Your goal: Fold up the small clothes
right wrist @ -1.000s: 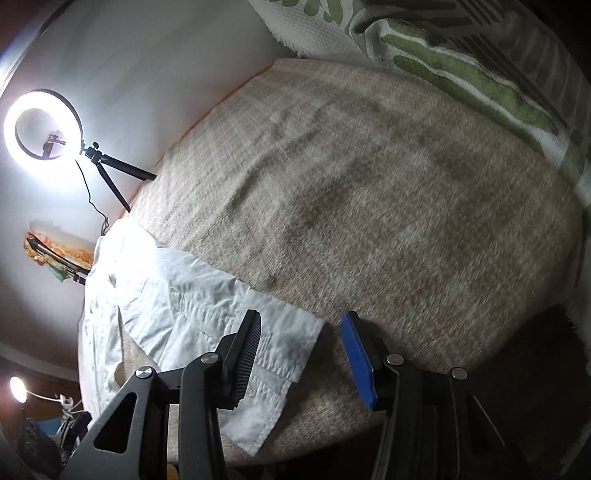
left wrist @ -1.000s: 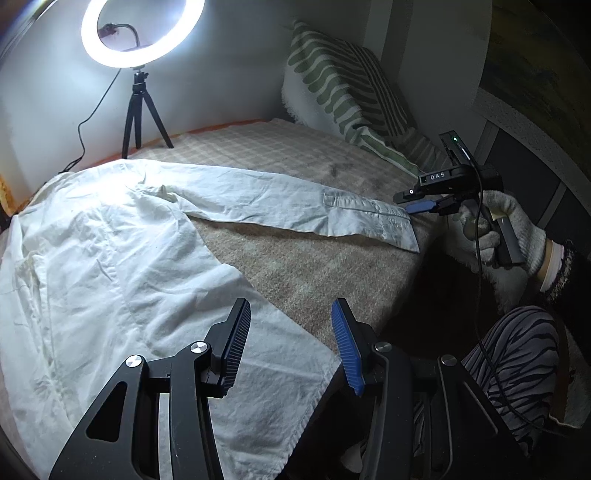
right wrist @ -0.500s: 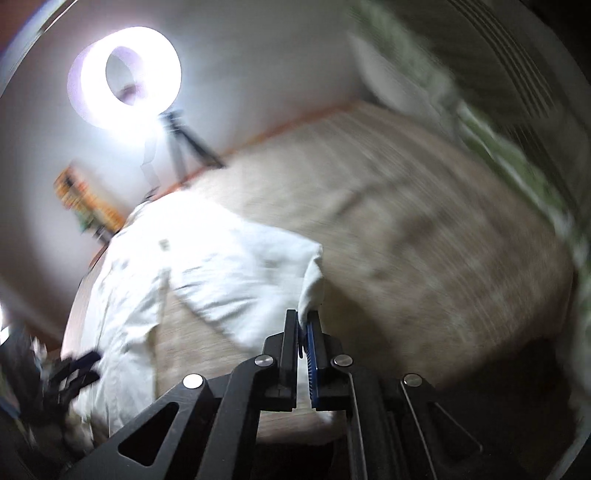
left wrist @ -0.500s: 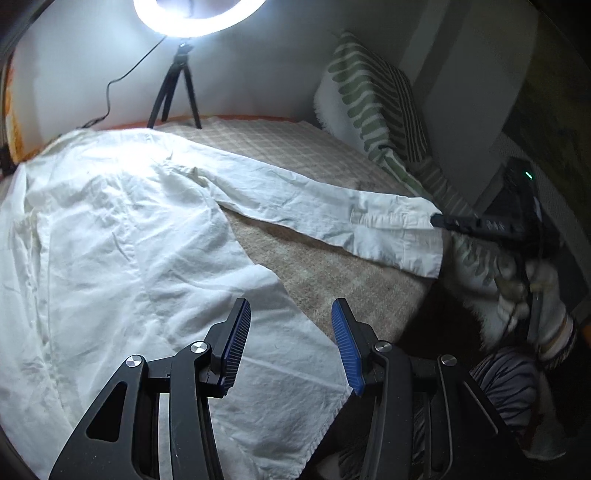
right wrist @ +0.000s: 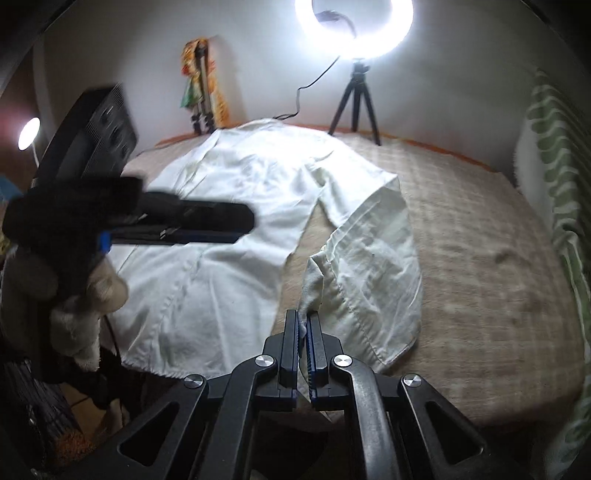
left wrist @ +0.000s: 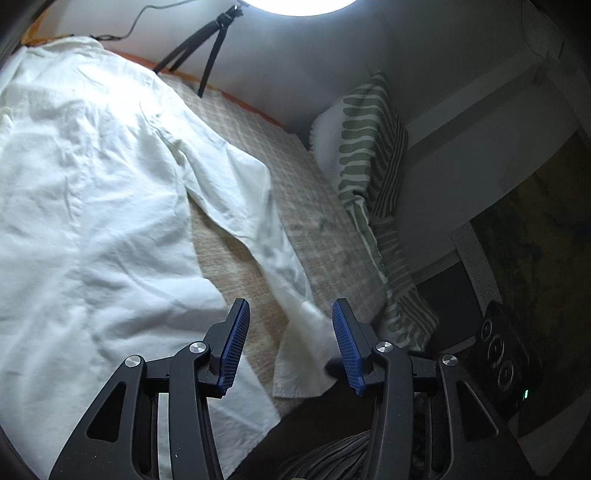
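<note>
Shirt (right wrist: 236, 229) lies on bed (right wrist: 480, 258) (ring light (right wrist: 360, 26) behind).

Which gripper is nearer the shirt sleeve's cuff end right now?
Right. The right gripper is shut on the cuff end of the sleeve, lifting it off the bed. The left gripper is open, holding nothing, hovering by the white shirt hem.

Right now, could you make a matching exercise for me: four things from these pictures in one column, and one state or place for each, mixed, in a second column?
Things
1. right gripper
2. left gripper
3. ring light
4. green-striped cushion

States or places
A. on a small black tripod at the far edge of the bed
B. shut on the sleeve cuff of the white shirt
C. leaning against the wall
D. open, holding nothing

Pairs: 1-B, 2-D, 3-A, 4-C
</note>
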### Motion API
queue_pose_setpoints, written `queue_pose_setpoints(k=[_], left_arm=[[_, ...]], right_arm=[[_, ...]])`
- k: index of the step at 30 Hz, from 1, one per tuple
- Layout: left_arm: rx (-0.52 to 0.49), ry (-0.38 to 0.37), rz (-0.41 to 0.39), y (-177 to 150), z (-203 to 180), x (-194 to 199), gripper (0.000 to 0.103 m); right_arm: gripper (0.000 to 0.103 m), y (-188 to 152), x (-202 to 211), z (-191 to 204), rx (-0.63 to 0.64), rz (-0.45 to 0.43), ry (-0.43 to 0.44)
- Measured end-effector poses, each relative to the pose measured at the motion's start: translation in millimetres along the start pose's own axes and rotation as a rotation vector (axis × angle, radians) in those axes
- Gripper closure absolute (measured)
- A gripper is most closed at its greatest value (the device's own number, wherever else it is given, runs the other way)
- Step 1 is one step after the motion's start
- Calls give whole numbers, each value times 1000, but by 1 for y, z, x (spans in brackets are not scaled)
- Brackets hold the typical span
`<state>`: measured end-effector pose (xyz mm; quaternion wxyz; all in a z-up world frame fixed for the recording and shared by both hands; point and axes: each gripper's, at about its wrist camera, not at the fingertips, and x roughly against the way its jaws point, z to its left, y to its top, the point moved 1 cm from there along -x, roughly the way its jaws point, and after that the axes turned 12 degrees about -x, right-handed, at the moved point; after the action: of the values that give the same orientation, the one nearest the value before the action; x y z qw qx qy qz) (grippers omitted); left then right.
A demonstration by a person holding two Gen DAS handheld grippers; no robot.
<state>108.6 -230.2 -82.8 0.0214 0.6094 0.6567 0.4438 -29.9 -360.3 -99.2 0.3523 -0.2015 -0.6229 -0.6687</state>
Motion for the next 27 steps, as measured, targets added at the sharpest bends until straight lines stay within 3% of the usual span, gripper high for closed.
queue_pose_setpoints(k=[3,7,9,10,11,12,16,18,20,24,27], left_arm=[[20,5,45,-2,1,-17,56],[91,-49,95,-8,6,-36,56],[93,-60,108,-9,5,-44,63],[91,-64,111,-9,5,-46,71],[89,-70,111,-9,5,-48,92],[89,-70,115,-10,5,-50,97],[58,-61,102,-10,6,-46,98],[27,-48,102,-11,5,-42,99],[-4,-32,100,-11,2,-39,100],[-87,-4,88,-11,-9,-28,100],[-137,18,82,-11,-17,-21,100]], right_arm=[[102,-7,-4,10,31,8,9],[101,-12,-3,13,53,7,26],[101,-13,-2,14,58,12,43],[101,-14,-1,14,62,17,56],[99,-14,-2,15,67,21,67],[96,-15,1,14,73,30,87],[84,-15,23,3,53,44,206],[75,-11,38,-8,19,21,270],[73,-2,50,-19,-22,-17,300],[66,37,54,-43,-111,-69,297],[61,79,28,-54,-155,-55,256]])
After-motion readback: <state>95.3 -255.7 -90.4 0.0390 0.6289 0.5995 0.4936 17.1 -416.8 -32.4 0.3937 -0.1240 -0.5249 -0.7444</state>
